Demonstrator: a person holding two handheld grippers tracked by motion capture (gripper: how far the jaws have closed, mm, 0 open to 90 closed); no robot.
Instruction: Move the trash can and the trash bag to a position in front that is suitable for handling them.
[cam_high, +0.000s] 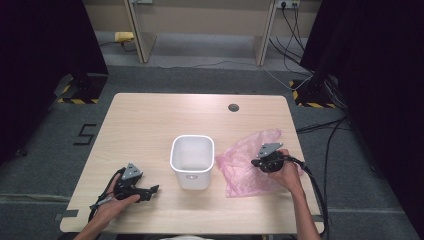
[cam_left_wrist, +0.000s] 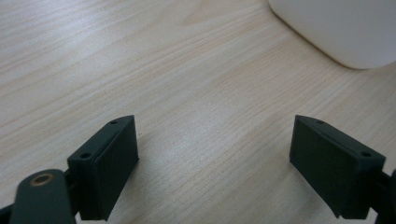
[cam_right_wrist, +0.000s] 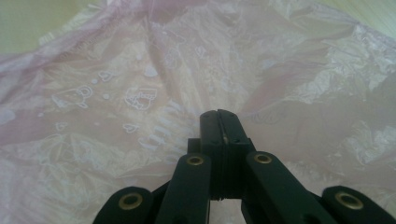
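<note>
Right gripper (cam_right_wrist: 223, 116) has its jaws pressed together right over the pink bag (cam_right_wrist: 140, 93), maybe pinching film, can't tell. Left gripper (cam_left_wrist: 215, 154) gapes wide, empty; the tub (cam_left_wrist: 336, 28) sits ahead, to its right.

Left hand-held gripper (cam_left_wrist: 215, 158) is sitting low over the worktop (cam_left_wrist: 163, 70), its two black jaws standing wide apart with bare wood grain showing between them. Nothing is lying between the jaws. Each jaw is showing a flat inner pad and small screw holes on top. A brass-ringed pivot is showing at bottom left. A white container (cam_left_wrist: 341, 28) is sitting at top right, its rounded corner resting on the wood, well apart from the jaws.
</note>
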